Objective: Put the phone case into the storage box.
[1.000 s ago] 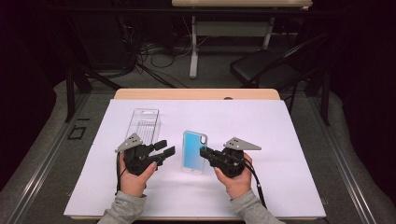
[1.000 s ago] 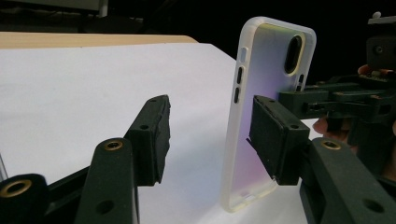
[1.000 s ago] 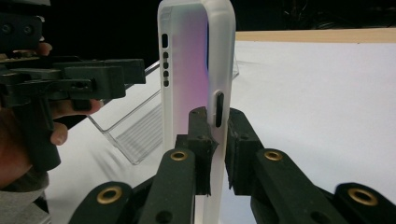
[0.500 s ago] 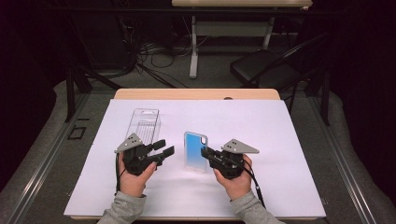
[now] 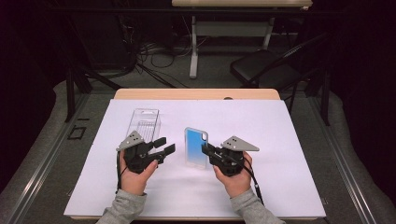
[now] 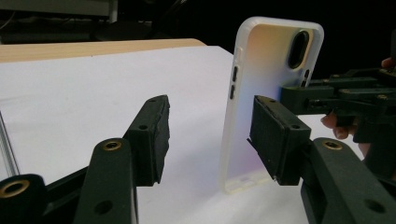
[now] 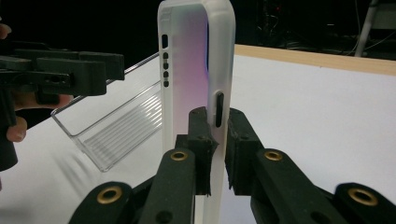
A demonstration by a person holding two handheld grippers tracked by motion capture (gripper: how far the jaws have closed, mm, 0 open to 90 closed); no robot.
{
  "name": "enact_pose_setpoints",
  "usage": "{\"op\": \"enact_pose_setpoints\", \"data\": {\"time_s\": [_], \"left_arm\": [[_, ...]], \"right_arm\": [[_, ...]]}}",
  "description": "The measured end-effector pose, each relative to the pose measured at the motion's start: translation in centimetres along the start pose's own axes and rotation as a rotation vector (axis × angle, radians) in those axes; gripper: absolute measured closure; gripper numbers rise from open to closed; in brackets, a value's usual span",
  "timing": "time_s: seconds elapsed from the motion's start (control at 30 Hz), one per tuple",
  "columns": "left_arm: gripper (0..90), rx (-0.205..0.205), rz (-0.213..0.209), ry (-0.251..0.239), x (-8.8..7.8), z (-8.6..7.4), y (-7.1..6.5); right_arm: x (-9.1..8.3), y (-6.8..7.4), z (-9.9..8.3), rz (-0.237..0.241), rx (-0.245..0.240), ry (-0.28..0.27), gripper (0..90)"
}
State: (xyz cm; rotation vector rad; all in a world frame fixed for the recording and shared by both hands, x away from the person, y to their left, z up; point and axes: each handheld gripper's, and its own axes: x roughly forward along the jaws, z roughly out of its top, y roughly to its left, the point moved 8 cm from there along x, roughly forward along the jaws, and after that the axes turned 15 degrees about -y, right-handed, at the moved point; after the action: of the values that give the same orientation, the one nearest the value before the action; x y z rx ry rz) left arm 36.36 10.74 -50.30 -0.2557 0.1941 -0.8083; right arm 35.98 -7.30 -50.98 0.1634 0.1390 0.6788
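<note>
A translucent white phone case (image 5: 196,147) with a blue-tinted inside stands on end on the white sheet, its lower end at the paper. My right gripper (image 5: 206,150) is shut on one long side edge of it; in the right gripper view the pads (image 7: 201,126) pinch the case (image 7: 187,60) just below a side slot. The left gripper (image 5: 167,144) sits a little to the left, open, not touching it. In the left gripper view its jaws (image 6: 210,112) stand apart over bare paper, with the case (image 6: 268,70) beyond the right jaw.
A clear plastic box (image 5: 144,122) lies on the sheet behind the left gripper, seen too in the right gripper view (image 7: 116,135). The white sheet (image 5: 280,140) covers most of the wooden table (image 5: 196,94). A dark chair (image 5: 266,70) stands beyond the table.
</note>
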Motion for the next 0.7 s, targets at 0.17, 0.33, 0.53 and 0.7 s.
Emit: {"op": "enact_pose_setpoints", "data": {"time_s": [0.17, 0.33, 0.53, 0.7], "left_arm": [[47.5, 0.010, 0.012, -0.005, 0.4, 0.4, 0.0], [48.0, 0.018, 0.025, -0.012, 1.0, 1.2, 0.1], [50.0, 0.042, 0.034, -0.029, 1.7, 2.6, 0.0], [51.5, 0.067, 0.046, -0.026, 2.6, 3.5, 0.0]], "right_arm": [[0.2, -0.2, 0.8, -0.031, -0.032, -0.009, 82.0], [0.8, -0.7, 1.2, -0.069, -0.049, -0.009, 82.0], [1.3, -1.0, 1.5, -0.098, -0.029, -0.012, 82.1], [1.8, -1.3, 1.9, -0.117, -0.042, -0.024, 82.0]]}}
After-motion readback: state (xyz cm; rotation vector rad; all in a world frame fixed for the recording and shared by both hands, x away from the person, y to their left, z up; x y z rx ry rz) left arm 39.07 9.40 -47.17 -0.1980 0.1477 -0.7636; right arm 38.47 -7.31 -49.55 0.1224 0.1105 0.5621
